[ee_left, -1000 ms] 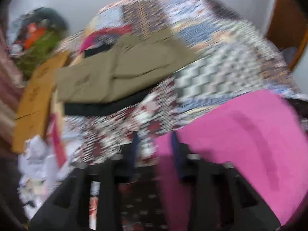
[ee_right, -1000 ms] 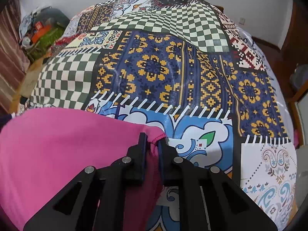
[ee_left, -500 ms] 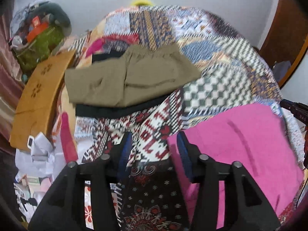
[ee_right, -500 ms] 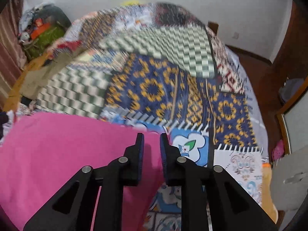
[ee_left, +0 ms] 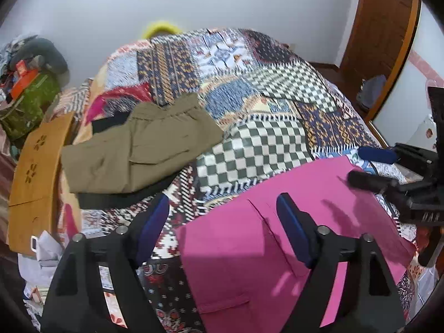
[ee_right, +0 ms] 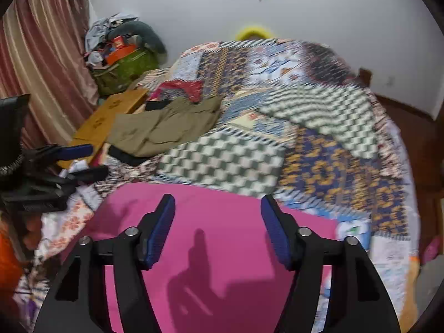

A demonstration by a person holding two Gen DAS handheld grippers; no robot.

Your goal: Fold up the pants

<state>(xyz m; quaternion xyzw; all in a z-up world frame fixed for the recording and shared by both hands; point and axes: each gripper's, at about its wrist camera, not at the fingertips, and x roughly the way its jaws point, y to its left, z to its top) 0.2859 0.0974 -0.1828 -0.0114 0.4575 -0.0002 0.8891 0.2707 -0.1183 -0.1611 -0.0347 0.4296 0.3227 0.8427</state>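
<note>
Across the frame spreads the patchwork bedspread. At lower centre the pink pants lie flat and folded on it. At centre left, olive trousers rest on a black garment. Left gripper and right gripper hover above the pink pants, both spread wide, grasping nothing.

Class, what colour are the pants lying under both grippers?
Pink pants: a plain bright magenta, clearest in the right wrist view.

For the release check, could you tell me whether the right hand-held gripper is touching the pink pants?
Apart. The right wrist view shows the right hand-held gripper open above the pink pants, casting its shadow on them.
</note>
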